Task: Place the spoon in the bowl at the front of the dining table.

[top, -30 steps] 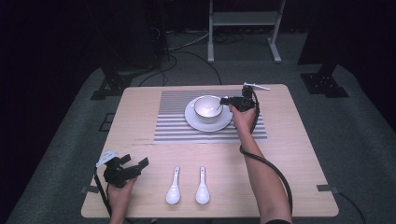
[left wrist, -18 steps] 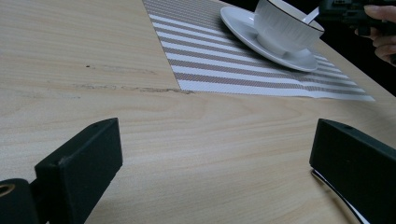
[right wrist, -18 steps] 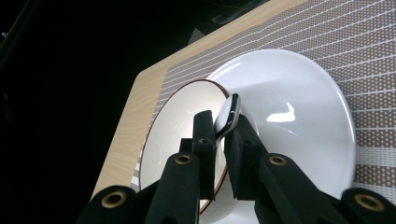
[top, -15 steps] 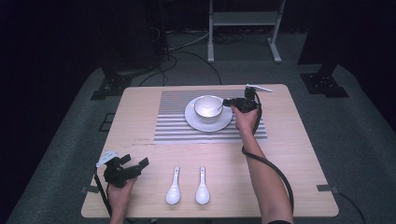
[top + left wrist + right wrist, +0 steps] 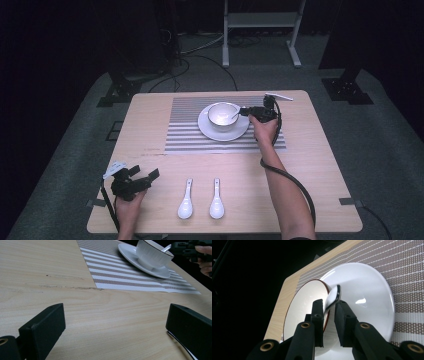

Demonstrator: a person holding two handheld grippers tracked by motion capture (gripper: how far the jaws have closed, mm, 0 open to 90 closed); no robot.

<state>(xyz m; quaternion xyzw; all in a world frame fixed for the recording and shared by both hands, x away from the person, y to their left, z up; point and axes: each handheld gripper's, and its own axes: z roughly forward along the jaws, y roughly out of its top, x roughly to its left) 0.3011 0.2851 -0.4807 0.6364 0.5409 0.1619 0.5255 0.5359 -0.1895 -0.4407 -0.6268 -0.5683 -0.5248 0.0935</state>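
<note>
The right gripper's (image 5: 329,306) jaws stand a little apart around the handle of a white spoon (image 5: 334,297), and they have just been opening; in the right gripper view a narrow gap shows on each side of the handle, so the pads no longer seem to press on it. The spoon leans on the rim of the bowl (image 5: 307,302), its scoop end down inside and its handle pointing back between the jaws. The bowl is white with a thin dark line along its rim, and it stands on a white saucer (image 5: 372,290). In the high view the right gripper (image 5: 246,111) sits just right of the bowl (image 5: 223,114), with the hand (image 5: 264,127) behind it above the striped mat (image 5: 185,137), which carries the saucer (image 5: 207,131) on the far half of the table (image 5: 310,165). The left gripper (image 5: 149,176) rests at the near left corner, well apart from the bowl, with its jaws wide open and nothing between them; the left gripper view shows bare wood in the gap and the bowl (image 5: 152,255) far off. Two more white spoons lie side by side near the front edge, the left spoon (image 5: 185,201) and the right spoon (image 5: 217,200), handles pointing away from the person, just right of the left gripper.
</note>
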